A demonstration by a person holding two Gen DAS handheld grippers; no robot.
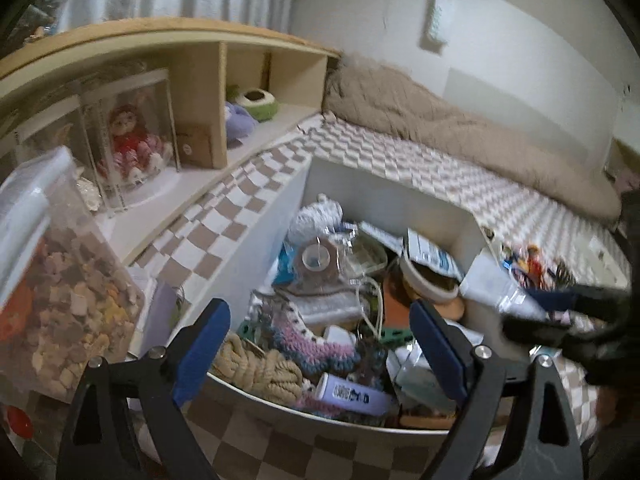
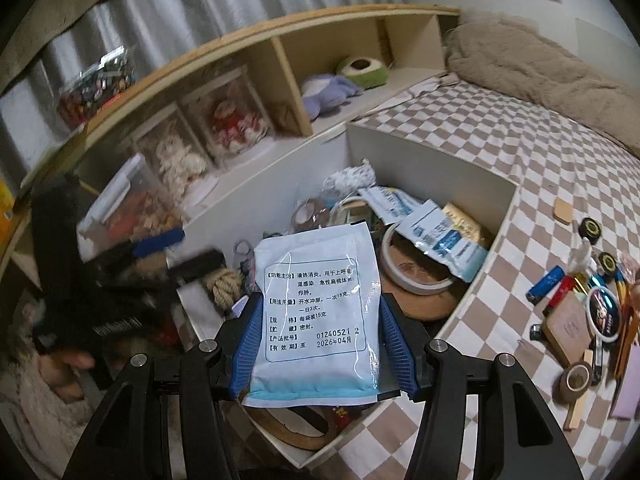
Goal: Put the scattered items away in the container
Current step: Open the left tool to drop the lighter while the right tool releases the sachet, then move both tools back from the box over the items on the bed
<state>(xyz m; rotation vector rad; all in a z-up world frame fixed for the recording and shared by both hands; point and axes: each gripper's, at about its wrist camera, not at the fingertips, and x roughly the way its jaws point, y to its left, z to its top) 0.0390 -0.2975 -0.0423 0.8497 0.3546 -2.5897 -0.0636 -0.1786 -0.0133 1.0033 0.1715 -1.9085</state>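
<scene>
A white box (image 2: 420, 160) sits sunk into the checkered bed cover, full of odds and ends: a rope bundle (image 1: 256, 364), a crochet shoe (image 1: 312, 340), a wide tape roll (image 2: 404, 268) and blue-white sachets (image 2: 440, 236). My right gripper (image 2: 320, 300) is shut on a white and blue medicine sachet (image 2: 312, 264), held over the box's near part. My left gripper (image 1: 318, 312) hangs open above the box's near rim with nothing between its pads. Loose items lie on the cover right of the box: lighters (image 2: 546, 280), a round badge (image 2: 600, 308) and a small tape roll (image 2: 576, 380).
A wooden shelf (image 2: 288, 60) runs along the box's left side with plush toys and clear display cases. A clear jar of snacks (image 1: 68, 300) stands close to my left gripper. A brown quilt (image 1: 440, 120) lies on the far side of the bed.
</scene>
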